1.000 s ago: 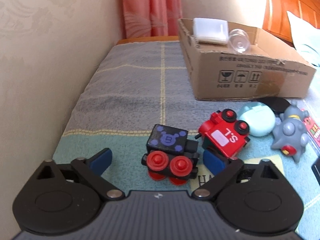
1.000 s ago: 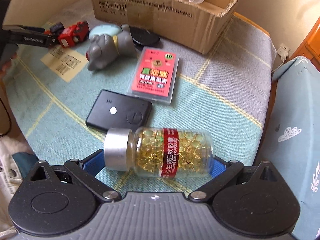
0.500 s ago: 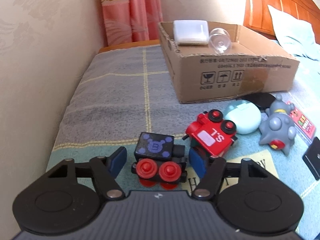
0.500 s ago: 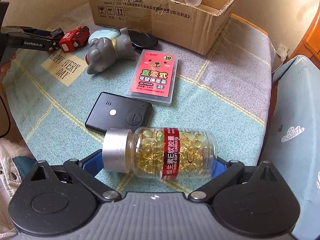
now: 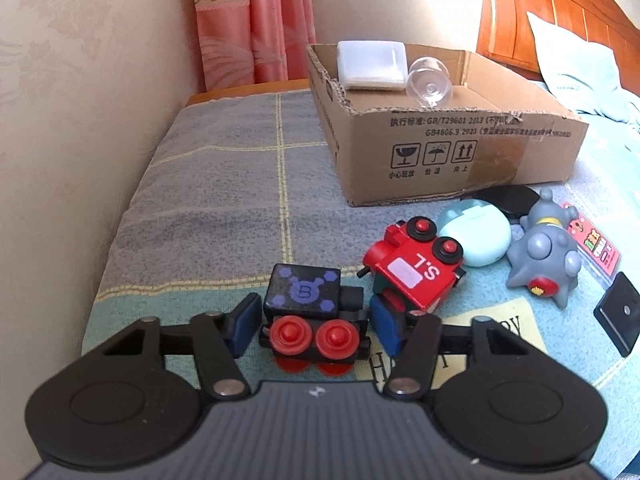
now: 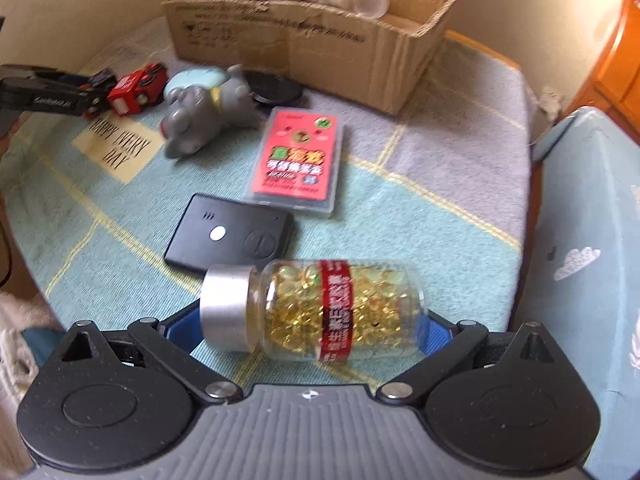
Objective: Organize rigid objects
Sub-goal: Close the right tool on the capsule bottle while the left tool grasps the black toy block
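Altogether two toy trains lie on the bench (image 5: 224,184): a black train (image 5: 310,314) and a red train (image 5: 416,266) just beside it. One grey figurine (image 5: 546,256), one mint case (image 5: 478,236), one black disc (image 5: 508,198), one red card pack (image 6: 298,160), one black remote (image 6: 230,236) and one capsule bottle (image 6: 320,308) make up the rest. One box (image 5: 460,148) stands at the back, holding one white container (image 5: 370,65) and one clear cup (image 5: 430,82).

The left gripper (image 5: 312,322) has its jaws closing on the black train; the blue pads (image 5: 244,322) sit at or very near its ends, and contact on the left side is hard to judge. A second ago those jaws stood far wider apart. The right gripper (image 6: 316,326) has the bottle lying sideways between its jaws, pads against cap and base, pinching it as before. Every other thing lies where it did earlier.
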Motion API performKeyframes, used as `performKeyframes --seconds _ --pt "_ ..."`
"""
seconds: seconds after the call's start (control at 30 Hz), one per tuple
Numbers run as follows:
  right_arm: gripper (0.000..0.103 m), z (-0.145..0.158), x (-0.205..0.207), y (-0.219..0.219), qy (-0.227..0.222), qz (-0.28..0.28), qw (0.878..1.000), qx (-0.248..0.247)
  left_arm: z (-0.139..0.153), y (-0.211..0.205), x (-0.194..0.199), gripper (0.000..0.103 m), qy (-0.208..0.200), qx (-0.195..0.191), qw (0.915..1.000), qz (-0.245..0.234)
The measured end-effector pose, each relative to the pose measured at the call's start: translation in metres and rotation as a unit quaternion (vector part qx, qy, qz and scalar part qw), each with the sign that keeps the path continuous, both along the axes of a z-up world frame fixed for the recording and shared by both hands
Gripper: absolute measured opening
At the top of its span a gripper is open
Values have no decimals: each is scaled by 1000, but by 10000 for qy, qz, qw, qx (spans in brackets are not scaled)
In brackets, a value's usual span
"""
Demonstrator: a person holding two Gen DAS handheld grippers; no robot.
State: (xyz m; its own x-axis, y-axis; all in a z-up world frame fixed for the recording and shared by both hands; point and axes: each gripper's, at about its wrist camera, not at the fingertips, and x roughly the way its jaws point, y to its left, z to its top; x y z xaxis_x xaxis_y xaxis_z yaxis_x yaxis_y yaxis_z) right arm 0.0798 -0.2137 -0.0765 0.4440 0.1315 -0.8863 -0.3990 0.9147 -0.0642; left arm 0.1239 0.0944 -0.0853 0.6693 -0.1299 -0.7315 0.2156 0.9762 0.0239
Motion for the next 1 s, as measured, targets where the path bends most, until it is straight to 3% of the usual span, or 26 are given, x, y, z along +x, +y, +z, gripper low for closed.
performKeyframes --seconds 0.23,0.3,0.47,0.63,1.0 --pt "103 9 -7 8 -264 69 9995 -128 0 1 0 53 -12 -10 10000 77" --pt "98 10 -6 10 -250 7 9994 -236 0 1 0 53 -21 -17 9999 105" --pt "98 10 -6 13 -216 2 9990 -387 1 1 0 53 40 -6 9999 134" --pt "98 18 -4 11 -211 -68 9995 -222 7 3 -2 53 93 -31 9998 161" --pt "98 47 2 14 -461 137 9988 -97 59 -12 -15 53 -126 -15 9998 -180"
